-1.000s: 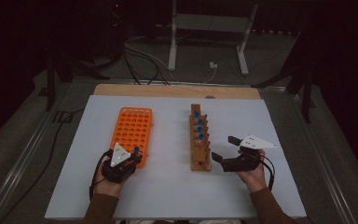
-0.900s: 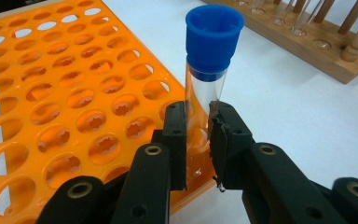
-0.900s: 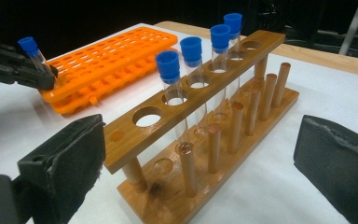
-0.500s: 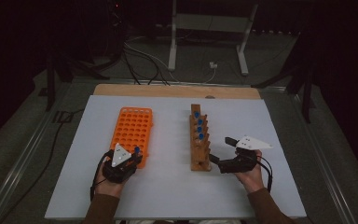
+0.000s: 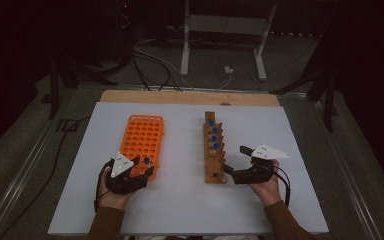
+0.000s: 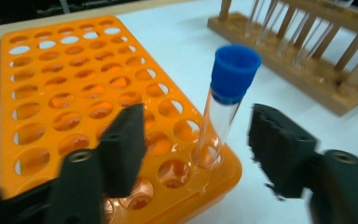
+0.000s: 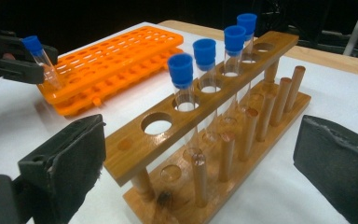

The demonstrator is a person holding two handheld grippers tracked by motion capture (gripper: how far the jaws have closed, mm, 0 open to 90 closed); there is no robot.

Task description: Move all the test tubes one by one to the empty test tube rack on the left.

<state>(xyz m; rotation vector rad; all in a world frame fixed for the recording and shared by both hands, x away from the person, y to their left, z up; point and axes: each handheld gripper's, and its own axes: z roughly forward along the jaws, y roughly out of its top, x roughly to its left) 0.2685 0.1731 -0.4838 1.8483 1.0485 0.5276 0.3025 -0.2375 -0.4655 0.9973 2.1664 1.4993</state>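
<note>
An orange rack (image 6: 74, 93), a blue-capped clear tube (image 6: 226, 102), and a brown wooden rack (image 7: 205, 140).

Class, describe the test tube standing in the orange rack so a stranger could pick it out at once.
Start at the white table and find the orange rack on its left side. At the rack's near right corner, between the open left gripper, whose jaws have just been opening, stands one clear tube with a blue cap. It is the rack's only tube; the other four sit in the wooden rack.
</note>
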